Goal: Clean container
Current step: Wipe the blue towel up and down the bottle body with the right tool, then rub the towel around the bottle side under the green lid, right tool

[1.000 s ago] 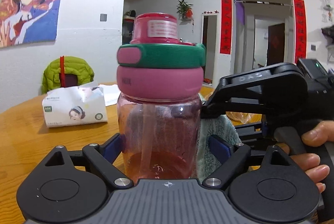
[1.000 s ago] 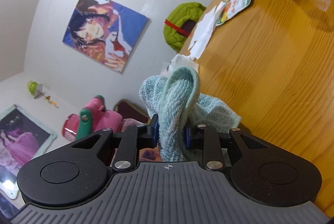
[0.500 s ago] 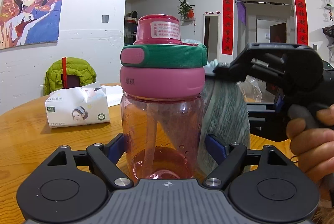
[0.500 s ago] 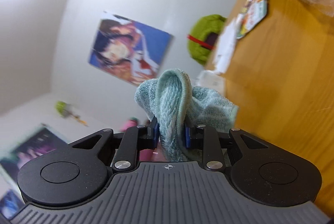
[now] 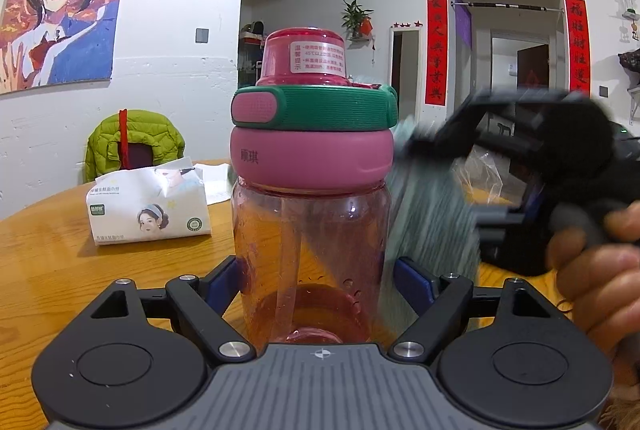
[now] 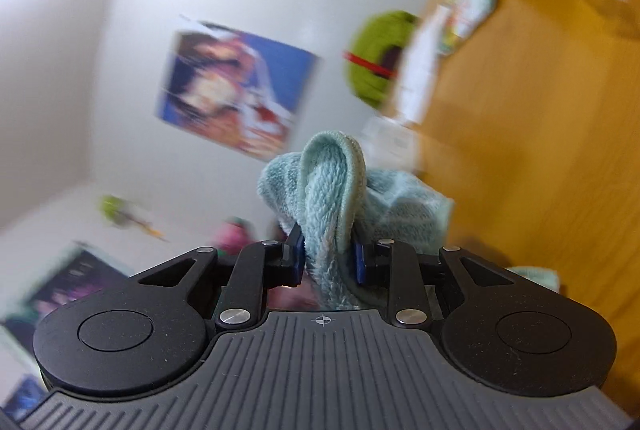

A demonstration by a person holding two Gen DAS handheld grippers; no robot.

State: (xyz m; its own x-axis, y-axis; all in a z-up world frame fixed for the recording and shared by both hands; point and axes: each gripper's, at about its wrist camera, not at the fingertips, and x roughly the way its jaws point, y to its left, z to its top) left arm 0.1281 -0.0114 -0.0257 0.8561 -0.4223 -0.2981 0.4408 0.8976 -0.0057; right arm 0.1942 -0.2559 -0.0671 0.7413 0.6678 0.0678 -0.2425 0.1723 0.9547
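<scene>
One bottle [image 5: 312, 213] upright between left gripper [image 5: 320, 280] pads.

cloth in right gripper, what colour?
Light teal cloth, clearest in the right wrist view.

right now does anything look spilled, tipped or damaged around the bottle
Nothing stands out. The clear pink plastic bottle stands upright on the wooden table, its pink and green lid on, with no spill visible. The light blue towel is too blurred to judge.

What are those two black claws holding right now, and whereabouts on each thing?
The left gripper clamps the pink bottle low on its clear body. The right gripper pinches a bunched fold of the blue-green cloth.
</scene>
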